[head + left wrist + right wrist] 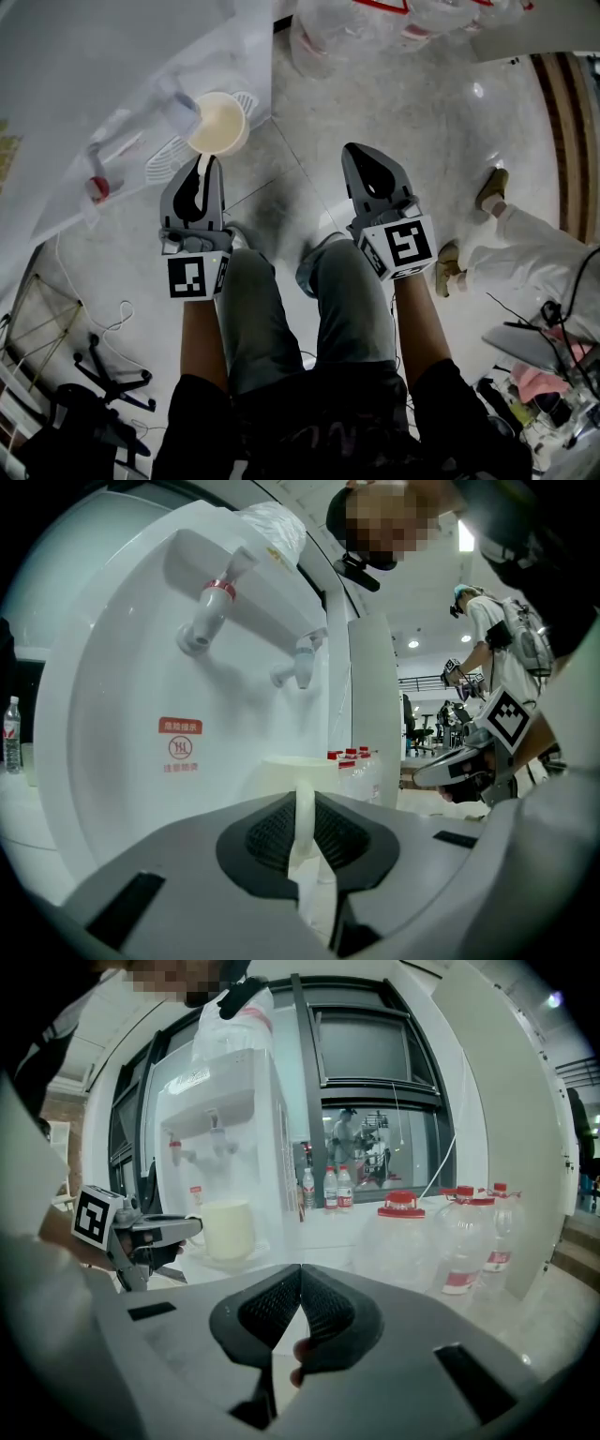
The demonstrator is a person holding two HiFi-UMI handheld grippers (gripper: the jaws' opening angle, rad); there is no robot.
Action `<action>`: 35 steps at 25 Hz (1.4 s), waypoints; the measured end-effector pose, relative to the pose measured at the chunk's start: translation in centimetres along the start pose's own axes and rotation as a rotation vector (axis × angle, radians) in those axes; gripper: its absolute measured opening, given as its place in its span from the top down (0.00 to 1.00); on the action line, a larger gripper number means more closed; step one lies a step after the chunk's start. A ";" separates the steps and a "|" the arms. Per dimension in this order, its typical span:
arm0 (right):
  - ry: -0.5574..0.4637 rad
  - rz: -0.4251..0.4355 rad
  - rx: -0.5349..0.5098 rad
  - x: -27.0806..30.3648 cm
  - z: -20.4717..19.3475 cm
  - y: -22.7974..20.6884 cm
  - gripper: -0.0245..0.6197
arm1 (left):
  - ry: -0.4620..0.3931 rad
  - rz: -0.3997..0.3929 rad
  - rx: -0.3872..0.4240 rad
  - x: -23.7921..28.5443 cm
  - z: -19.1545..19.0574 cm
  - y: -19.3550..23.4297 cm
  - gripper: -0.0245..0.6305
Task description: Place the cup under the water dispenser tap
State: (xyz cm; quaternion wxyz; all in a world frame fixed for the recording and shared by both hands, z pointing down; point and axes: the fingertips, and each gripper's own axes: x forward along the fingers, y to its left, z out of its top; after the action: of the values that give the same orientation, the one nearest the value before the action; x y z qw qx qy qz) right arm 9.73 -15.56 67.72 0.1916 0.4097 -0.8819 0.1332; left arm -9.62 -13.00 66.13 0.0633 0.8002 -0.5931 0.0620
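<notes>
L gripper [202,167] jaws gripped the cup [218,124] by its handle; R gripper [361,161] was clenched, empty. Cup wanted centring under tap [180,109], flat on drip tray [167,161].

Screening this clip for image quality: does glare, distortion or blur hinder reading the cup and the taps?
Head view: sharp, small glints on the glossy floor, cup clear. Left gripper view: strong fisheye curving, dark corners, white dispenser bright and flat, so the pale cup blends into it; taps readable. Right gripper view: window frames bow, cup small but distinct.
</notes>
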 end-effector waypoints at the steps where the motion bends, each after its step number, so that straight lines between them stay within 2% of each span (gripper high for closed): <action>1: 0.001 -0.001 0.001 0.1 0.0 0.0 0.94 | 0.003 -0.003 0.002 0.0 -0.1 0.0 0.89; 6: 0.009 0.001 -0.001 0.6 -0.2 0.1 0.94 | 0.016 -0.009 0.002 -0.1 -0.6 0.0 0.89; 10: 0.012 -0.013 0.009 0.7 -0.2 0.0 0.94 | -0.024 -0.030 0.006 0.1 0.1 -0.2 0.88; 14: 0.019 -0.003 0.006 0.8 -0.2 0.1 0.94 | 0.027 -0.025 -0.002 -0.1 -0.6 -0.1 0.88; 18: 0.023 -0.006 0.011 0.9 -0.1 0.0 0.94 | 0.033 -0.016 -0.021 0.1 -0.3 -0.2 0.87; 21: 0.029 -0.003 0.009 1.1 -0.1 0.1 0.94 | 0.041 -0.034 -0.012 0.1 -0.4 -0.4 0.84; 24: 0.028 -0.009 0.019 1.1 -0.1 0.2 0.94 | 0.047 -0.024 -0.036 0.1 -0.5 -0.2 0.79; 28: 0.034 0.003 0.011 1.0 -0.1 0.5 0.94 | 0.044 -0.059 -0.006 -0.1 -0.4 -0.5 0.75; 35: 0.008 -0.002 0.035 0.1 1.1 0.8 0.94 | 0.077 -0.036 -0.027 -1.1 0.1 -0.4 0.66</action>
State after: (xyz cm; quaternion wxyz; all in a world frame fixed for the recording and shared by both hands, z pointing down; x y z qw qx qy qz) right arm 8.79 -15.59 66.69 0.1881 0.4131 -0.8783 0.1502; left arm -9.51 -11.86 65.78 0.0978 0.8069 -0.5765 0.0838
